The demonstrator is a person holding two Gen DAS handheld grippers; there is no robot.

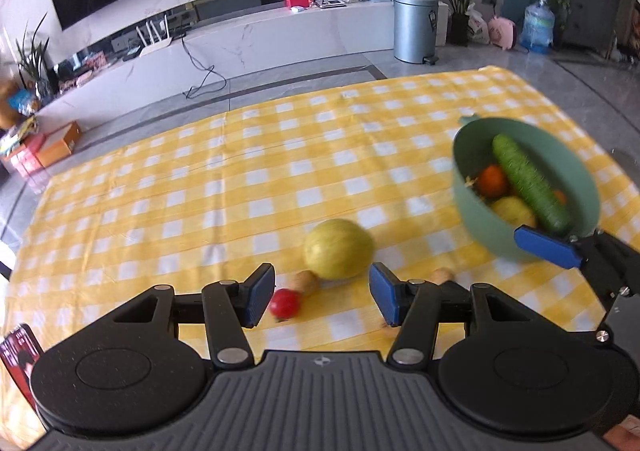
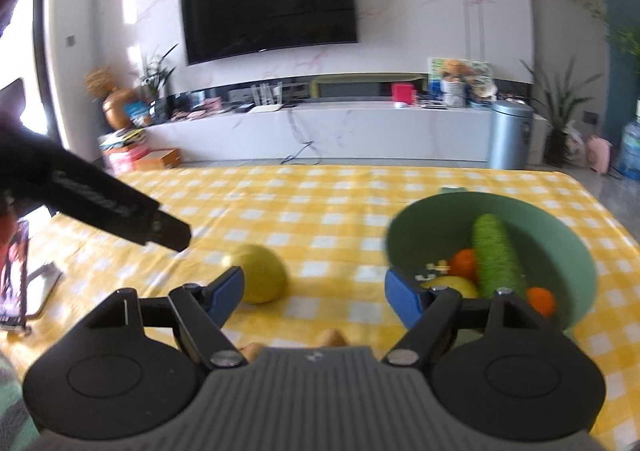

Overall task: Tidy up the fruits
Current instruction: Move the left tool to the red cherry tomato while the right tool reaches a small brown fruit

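From the left wrist camera, the left gripper hangs over the yellow checked cloth with its jaws apart and nothing between the pads. The yellow-green melon lies on the cloth just beyond the fingertips. Against the melon's near left side sit a small brown fruit and, nearer the left finger, a red tomato. Another brown piece shows to the melon's right, behind the right finger. Further right of the melon stands the green bowl, holding a cucumber, an orange and a pale yellow fruit. One blue pad of the right gripper sits at the bowl's near rim.

From the right wrist camera, the right gripper is also spread wide and empty. The melon lies just past its left finger; the green bowl is to the melon's right, behind the right finger, with the cucumber and two oranges inside. The left gripper reaches in as a dark blurred shape left of the melon.
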